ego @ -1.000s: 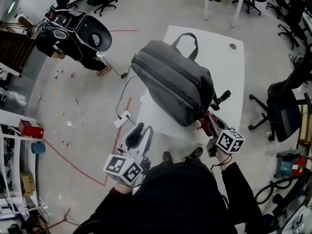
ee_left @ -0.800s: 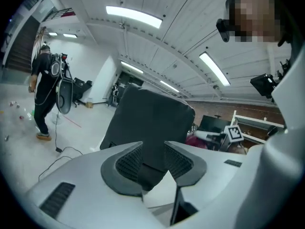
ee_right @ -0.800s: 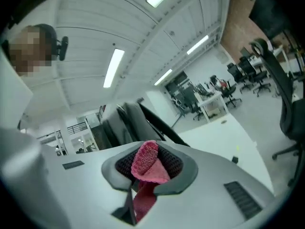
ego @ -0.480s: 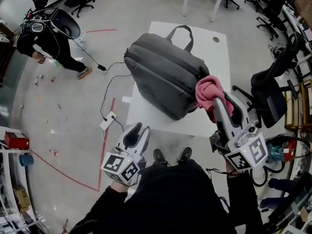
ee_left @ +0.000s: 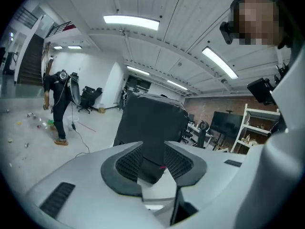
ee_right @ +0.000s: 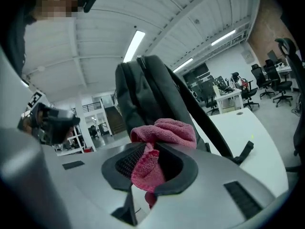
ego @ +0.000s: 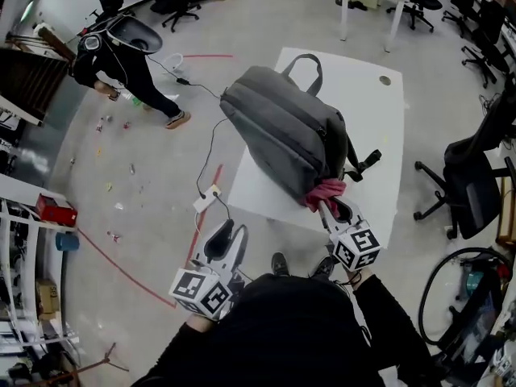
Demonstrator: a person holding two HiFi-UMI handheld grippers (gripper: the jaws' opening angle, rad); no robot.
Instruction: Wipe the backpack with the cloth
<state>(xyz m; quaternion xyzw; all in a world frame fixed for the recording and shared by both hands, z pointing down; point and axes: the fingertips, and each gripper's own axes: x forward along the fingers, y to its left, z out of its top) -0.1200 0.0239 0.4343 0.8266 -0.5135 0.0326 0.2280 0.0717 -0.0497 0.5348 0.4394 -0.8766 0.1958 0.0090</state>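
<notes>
Table [ego: 379, 127] bears backpack [ego: 282, 131] at its left edge, floor [ego: 145, 176] beyond.

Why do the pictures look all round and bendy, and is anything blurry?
Head view: a wide lens bends the table edges; light is even, all sharp. Left gripper view: black corners, curved ceiling lights glare, the backpack looks dark. Right gripper view: same bend, the cloth sharp; the mosaic patch hides a face.
</notes>
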